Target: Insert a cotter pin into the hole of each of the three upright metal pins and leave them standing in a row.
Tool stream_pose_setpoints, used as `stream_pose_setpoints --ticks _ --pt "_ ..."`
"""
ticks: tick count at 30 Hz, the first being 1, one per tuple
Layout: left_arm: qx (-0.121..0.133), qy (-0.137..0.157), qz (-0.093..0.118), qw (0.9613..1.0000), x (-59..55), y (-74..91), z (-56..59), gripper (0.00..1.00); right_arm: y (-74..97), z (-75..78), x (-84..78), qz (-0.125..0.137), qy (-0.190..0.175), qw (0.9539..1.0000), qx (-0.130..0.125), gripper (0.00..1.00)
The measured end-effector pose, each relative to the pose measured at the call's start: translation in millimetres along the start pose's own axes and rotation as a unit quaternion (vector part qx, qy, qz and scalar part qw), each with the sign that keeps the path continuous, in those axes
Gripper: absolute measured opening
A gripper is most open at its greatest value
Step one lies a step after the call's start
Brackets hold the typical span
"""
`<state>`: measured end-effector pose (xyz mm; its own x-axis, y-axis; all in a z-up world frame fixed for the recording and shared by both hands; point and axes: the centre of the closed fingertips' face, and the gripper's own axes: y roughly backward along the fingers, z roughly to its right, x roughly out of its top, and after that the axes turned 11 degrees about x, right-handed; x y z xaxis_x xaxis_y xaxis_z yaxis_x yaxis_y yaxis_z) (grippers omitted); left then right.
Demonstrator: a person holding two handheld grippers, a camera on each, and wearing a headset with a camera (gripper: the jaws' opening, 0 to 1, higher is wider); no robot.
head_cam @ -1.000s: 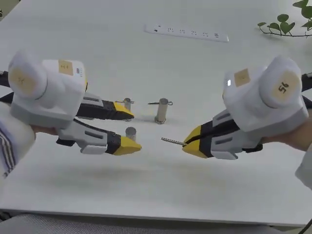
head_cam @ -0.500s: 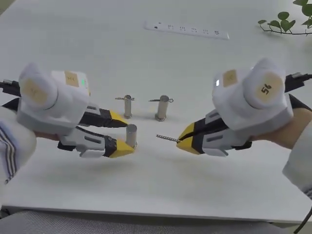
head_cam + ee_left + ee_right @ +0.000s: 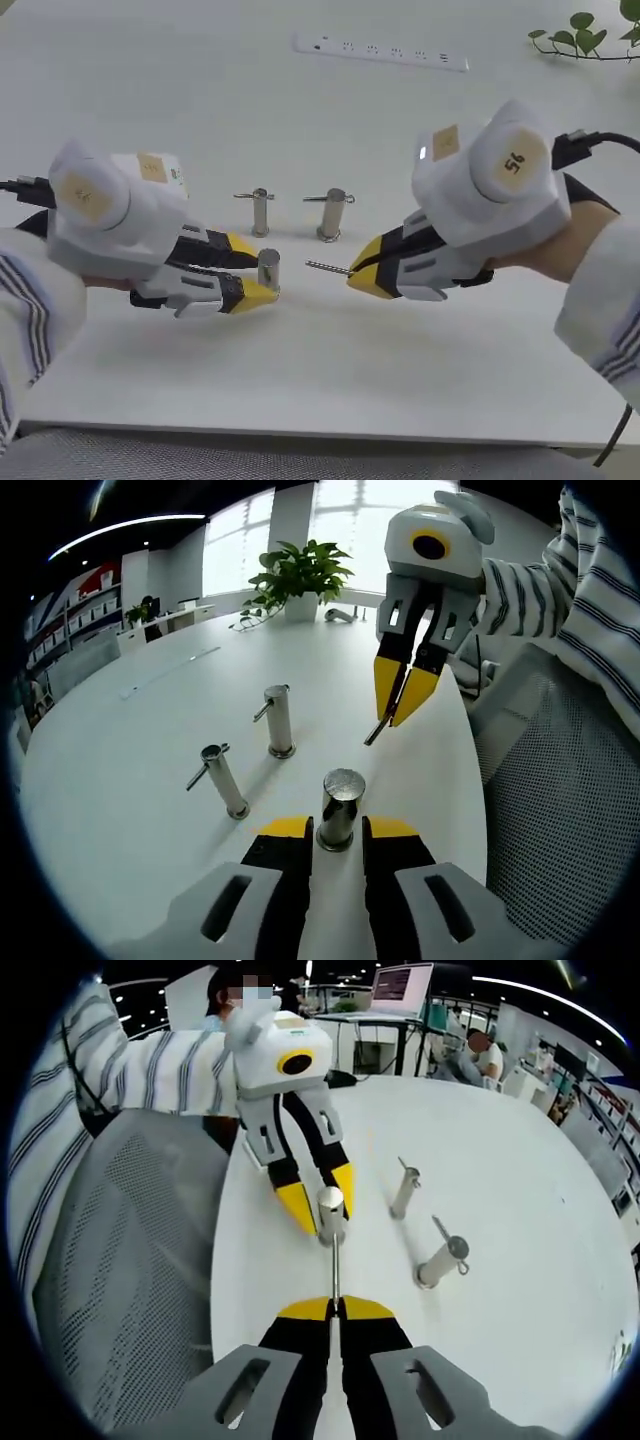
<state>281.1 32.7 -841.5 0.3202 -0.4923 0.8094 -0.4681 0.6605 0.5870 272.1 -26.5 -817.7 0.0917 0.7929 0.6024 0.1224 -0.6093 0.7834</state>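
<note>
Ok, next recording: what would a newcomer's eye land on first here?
The two grippers facing nose to nose over the white table: the right gripper, shut on a cotter pin, aims it at the bare metal pin standing between the jaws of the left gripper. Behind stand two fitted pins.

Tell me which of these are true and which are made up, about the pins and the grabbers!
1. Three metal pins stand on the table. True.
2. Every pin already has a cotter pin through it. False: the back left pin and the back right pin have one, the near pin has none.
3. The right gripper holds a cotter pin that points at the near pin. True.
4. The left gripper holds a cotter pin too. False: its jaws are closed on the near pin, one on each side.
5. A power strip lies at the far side of the table. True.
</note>
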Motion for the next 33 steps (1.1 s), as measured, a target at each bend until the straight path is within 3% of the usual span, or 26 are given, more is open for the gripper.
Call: stream_pose_setpoints --ticks 4,17,33 --pt "-0.001 -0.006 0.000 1.0000 -0.1 -2.7 1.6 0.12 -2.9 1.0 1.7 -0.001 0.003 1.0000 0.002 0.03" --pt "-0.006 -0.043 0.009 0.9990 1.5 -4.5 4.8 0.11 -10.6 -1.0 8.8 -0.006 0.018 0.9997 0.014 0.03" --pt "-0.024 -0.040 0.006 0.9989 4.5 -8.0 13.4 0.11 -10.8 -5.5 7.3 -0.010 0.026 0.9994 0.019 0.03"
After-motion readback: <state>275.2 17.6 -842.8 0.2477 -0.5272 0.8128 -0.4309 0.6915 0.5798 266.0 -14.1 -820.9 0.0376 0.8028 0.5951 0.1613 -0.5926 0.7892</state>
